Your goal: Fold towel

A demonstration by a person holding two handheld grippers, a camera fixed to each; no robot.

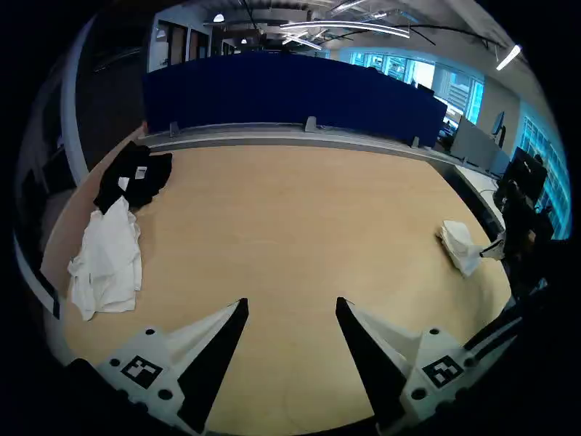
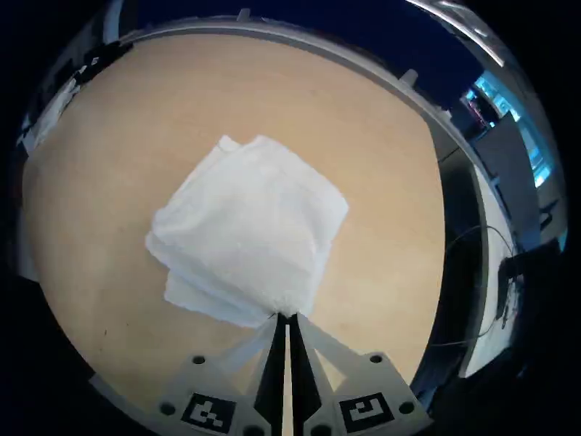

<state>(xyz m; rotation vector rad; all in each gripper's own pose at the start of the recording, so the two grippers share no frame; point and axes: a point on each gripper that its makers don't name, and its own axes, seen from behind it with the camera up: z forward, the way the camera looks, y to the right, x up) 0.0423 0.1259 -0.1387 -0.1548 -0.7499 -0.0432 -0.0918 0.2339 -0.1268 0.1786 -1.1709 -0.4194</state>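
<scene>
Pale wooden tabletop (image 1: pixel 305 218) all round. Folded white terry towel (image 2: pixel 254 225) lies flat on it, right in front of the right gripper (image 2: pixel 287 317). It looks soft, light and floppy, so I'd guess the layers slide; corners are the place to grab. That gripper's fingers are squeezed together, pinching the near corner. Left gripper (image 1: pixel 290 305) is spread wide over bare wood, holding nothing. Further off: crumpled white cloth (image 1: pixel 109 265), black garment (image 1: pixel 134 174), blue partition wall (image 1: pixel 290 94).

We find no words, numbers or brand names that we can read. The left gripper (image 1: pixel 290 300) and the right gripper (image 2: pixel 287 317) each carry black-and-white square markers (image 1: pixel 141 369), patterns rather than letters. A small white tag (image 1: pixel 140 172) on the black cloth (image 1: pixel 134 182) may bear print, but it is too small to tell.
</scene>
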